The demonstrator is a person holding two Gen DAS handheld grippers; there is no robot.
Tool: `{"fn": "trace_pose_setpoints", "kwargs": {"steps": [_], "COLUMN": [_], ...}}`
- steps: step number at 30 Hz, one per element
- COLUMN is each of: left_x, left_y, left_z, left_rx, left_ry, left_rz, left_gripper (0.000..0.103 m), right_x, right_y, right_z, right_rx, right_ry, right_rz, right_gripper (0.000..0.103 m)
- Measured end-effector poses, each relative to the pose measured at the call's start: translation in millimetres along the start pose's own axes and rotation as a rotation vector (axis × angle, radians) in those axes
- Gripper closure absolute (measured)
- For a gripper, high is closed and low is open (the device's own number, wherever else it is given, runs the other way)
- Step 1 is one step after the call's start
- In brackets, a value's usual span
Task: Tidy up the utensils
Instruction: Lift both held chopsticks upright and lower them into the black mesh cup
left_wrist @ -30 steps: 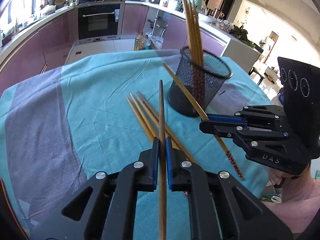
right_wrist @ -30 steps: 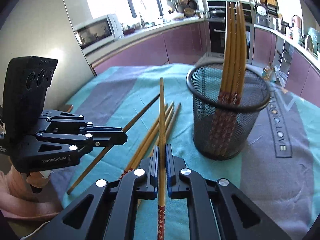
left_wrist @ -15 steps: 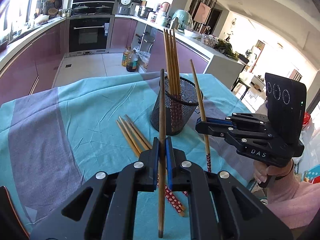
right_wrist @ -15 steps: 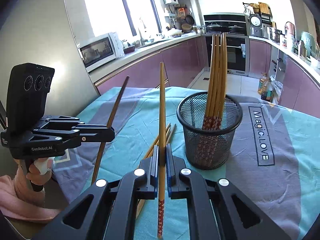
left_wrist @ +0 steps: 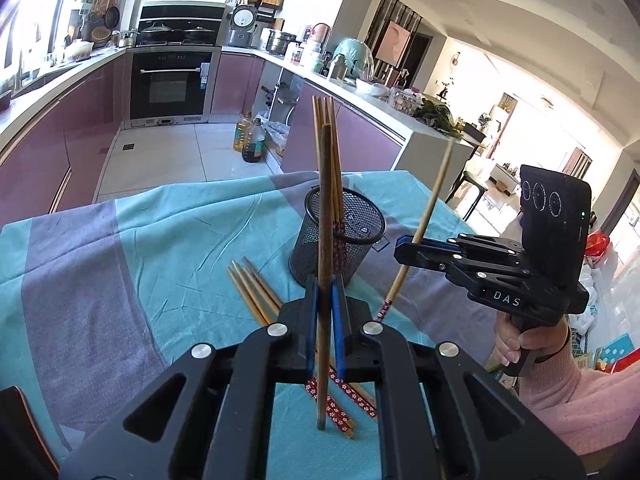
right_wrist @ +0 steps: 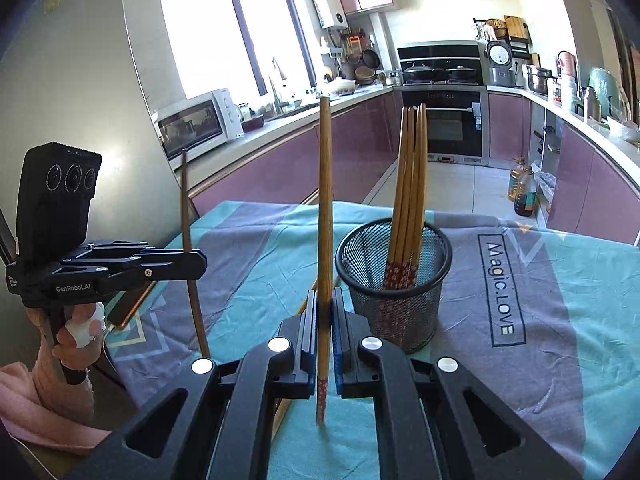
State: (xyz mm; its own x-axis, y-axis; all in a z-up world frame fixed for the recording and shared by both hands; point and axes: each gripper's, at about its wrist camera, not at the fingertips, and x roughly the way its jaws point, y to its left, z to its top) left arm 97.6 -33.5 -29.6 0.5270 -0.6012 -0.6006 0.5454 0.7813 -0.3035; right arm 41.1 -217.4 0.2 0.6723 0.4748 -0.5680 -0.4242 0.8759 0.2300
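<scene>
My left gripper point(left_wrist: 325, 285) is shut on a dark brown chopstick point(left_wrist: 325, 208), which stands nearly upright above the teal and grey tablecloth point(left_wrist: 160, 248). Held just as upright, a lighter chopstick point(right_wrist: 325, 208) with a red patterned lower end sits in my shut right gripper point(right_wrist: 325, 297). Each gripper shows in the other's view: the right gripper point(left_wrist: 402, 246) to the right, the left gripper point(right_wrist: 199, 264) to the left. A black mesh cup point(right_wrist: 400, 320) with several chopsticks point(right_wrist: 412, 184) upright in it stands beyond both grippers. Three loose chopsticks point(left_wrist: 252, 292) lie on the cloth beside the cup point(left_wrist: 356, 240).
A dark flat object with an orange edge point(right_wrist: 128, 306) lies at the table's left edge. A person's hands in pink sleeves point(left_wrist: 560, 384) hold the grippers. Purple kitchen cabinets point(right_wrist: 280, 168) and an oven point(left_wrist: 168, 84) stand beyond the table.
Both grippers have risen with their chopsticks, which went from slanting low over the cloth to nearly upright. The cup now looks lower and farther off.
</scene>
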Motion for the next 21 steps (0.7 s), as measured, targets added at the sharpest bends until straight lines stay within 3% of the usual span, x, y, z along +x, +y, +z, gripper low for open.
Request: {"fn": "trace_pose_setpoints", "kwargs": {"steps": [21], "left_x": [-8], "left_y": [-9], "left_z": [32], "left_rx": [0.014], "left_ry": [-0.080], "left_rz": [-0.023], "left_gripper": [0.096], "right_x": [-28], "right_y": [-4], "right_z": [29], "right_rx": [-0.032], "right_ry": [-0.094], "right_rz": [-0.030], "right_gripper": [0.097]}}
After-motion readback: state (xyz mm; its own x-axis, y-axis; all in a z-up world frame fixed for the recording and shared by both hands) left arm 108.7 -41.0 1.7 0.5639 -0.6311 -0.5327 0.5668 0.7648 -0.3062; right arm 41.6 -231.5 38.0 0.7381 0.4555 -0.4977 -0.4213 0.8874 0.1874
